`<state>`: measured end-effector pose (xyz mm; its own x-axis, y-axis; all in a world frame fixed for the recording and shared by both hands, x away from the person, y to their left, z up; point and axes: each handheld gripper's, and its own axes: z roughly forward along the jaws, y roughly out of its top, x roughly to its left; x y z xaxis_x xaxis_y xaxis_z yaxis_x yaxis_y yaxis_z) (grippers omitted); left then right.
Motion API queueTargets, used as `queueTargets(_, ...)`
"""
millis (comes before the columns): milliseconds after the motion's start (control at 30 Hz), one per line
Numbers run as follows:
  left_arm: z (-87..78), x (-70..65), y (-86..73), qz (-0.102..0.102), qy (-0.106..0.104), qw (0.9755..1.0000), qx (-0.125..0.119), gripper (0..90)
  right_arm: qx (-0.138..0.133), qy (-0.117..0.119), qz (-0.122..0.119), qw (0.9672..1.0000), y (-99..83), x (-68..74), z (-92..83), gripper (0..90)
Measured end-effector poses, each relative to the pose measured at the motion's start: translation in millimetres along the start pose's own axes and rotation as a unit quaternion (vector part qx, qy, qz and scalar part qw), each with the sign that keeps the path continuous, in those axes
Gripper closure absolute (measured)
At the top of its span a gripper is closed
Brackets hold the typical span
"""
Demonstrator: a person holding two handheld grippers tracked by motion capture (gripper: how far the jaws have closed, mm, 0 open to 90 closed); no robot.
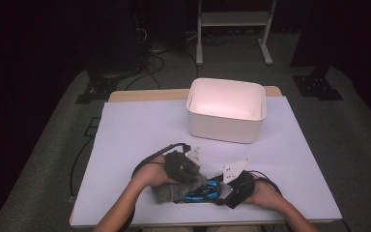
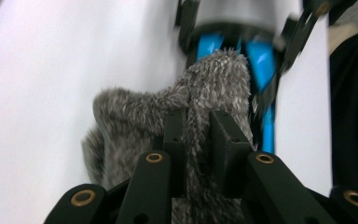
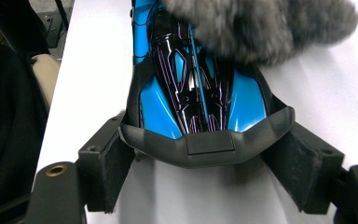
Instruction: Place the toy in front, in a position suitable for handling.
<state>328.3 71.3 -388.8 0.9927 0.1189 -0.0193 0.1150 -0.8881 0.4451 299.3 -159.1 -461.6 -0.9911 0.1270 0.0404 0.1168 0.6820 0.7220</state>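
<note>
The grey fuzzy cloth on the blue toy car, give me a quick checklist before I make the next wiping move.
1. Left gripper shut on the grey fuzzy cloth, a fold pinched between its pads: ok.
2. Right gripper clamps the blue toy car by its dark end piece, a pad on each side: ok.
3. Cloth rests on the car's body: ok.
4. Car lies on the white table sheet, away from its edge: ok.
5. White bin stands apart from both hands: ok.
6. How much of the car is already wiped: cannot tell.
</note>
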Motion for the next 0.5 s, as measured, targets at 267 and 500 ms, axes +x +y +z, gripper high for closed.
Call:
queueTargets(267, -8.7, -1.5, -26.1, -0.022, -0.026, 0.9993, -0.017, 76.5, -0.002, -0.001, 0.002, 1.0000, -0.6, -0.2, 0.0, 24.1)
queueTargets(500, 1.6, -3.6, -28.0, -0.025, -0.039, 0.9987, -0.023, 76.6, 0.020, 0.000, 0.020, 0.9996, 5.6, -0.6, -0.4, 19.6)
